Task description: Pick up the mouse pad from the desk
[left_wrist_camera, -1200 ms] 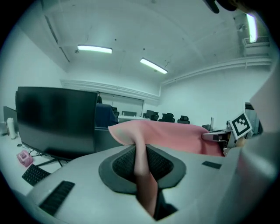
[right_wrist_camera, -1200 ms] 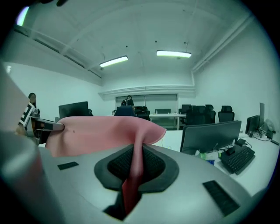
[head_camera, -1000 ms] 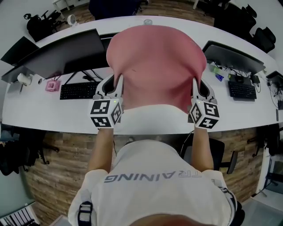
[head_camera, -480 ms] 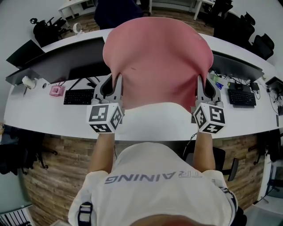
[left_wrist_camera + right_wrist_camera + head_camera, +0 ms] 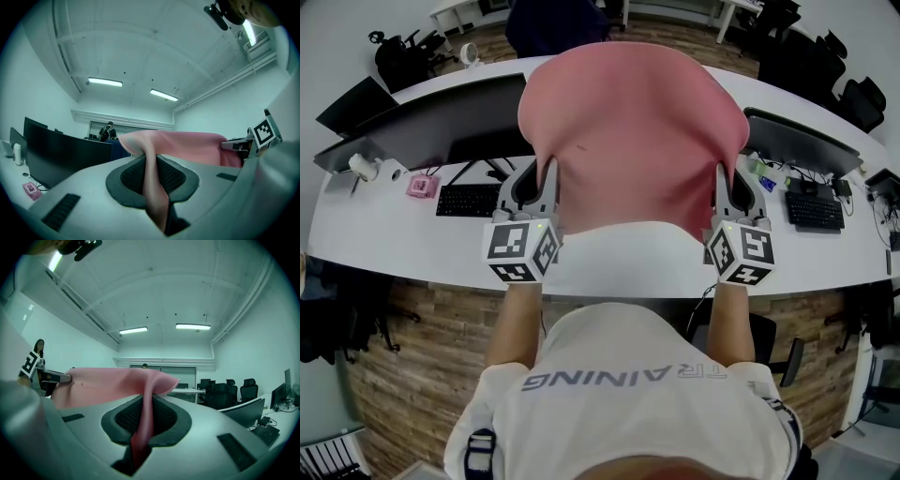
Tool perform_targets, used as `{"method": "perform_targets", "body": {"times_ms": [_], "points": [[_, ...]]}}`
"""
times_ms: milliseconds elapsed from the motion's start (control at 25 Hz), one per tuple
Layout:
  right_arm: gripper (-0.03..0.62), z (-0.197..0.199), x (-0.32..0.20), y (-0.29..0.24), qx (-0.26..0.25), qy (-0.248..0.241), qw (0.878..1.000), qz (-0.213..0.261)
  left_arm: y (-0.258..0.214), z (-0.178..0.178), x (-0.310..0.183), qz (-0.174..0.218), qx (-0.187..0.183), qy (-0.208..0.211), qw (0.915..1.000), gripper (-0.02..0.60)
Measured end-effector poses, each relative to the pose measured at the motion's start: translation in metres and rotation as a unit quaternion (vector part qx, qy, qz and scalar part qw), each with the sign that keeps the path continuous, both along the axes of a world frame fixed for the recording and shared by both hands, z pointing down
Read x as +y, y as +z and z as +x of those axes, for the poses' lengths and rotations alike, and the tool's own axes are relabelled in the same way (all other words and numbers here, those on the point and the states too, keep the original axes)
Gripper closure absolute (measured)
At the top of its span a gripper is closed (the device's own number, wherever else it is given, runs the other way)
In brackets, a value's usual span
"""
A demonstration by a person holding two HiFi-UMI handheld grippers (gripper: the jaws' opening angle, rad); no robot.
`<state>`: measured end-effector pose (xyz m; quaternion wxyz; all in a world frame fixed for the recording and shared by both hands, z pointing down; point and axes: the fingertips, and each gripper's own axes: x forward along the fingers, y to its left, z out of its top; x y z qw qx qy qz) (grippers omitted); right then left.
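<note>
1. One soft pink mouse pad point(image 5: 633, 131).
2. Two grey two-jaw grippers: left gripper point(image 5: 546, 178), right gripper point(image 5: 722, 184).
3. Two flat black keyboards point(image 5: 469, 200), the second point(image 5: 813, 211) at the right.
4. At least three dark flat monitors point(image 5: 455, 122).
5. One small pink box point(image 5: 420, 186).
6. One long curved white desk point(image 5: 384, 246).

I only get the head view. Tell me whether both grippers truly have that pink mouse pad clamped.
Observer: The left gripper view shows the left gripper with its pads shut on the edge of the mouse pad.
Operator: Now the right one.
Observer: Same there: the right gripper pinches the pad's edge between its pads.
Operator: Report anybody ahead.
Observer: A person with a backpack stands far behind the monitors.
</note>
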<state>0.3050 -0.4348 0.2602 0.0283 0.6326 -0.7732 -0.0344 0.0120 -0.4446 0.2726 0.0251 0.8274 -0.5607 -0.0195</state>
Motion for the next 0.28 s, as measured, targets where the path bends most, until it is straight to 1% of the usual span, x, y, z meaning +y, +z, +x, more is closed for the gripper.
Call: {"method": "perform_targets", "body": {"times_ms": [280], "points": [[0.539, 0.0027, 0.0014, 0.0013, -0.001, -0.001, 1.000, -0.002, 0.0003, 0.0028, 0.0001, -0.001, 0.000, -0.001, 1.0000, 0.503]]}}
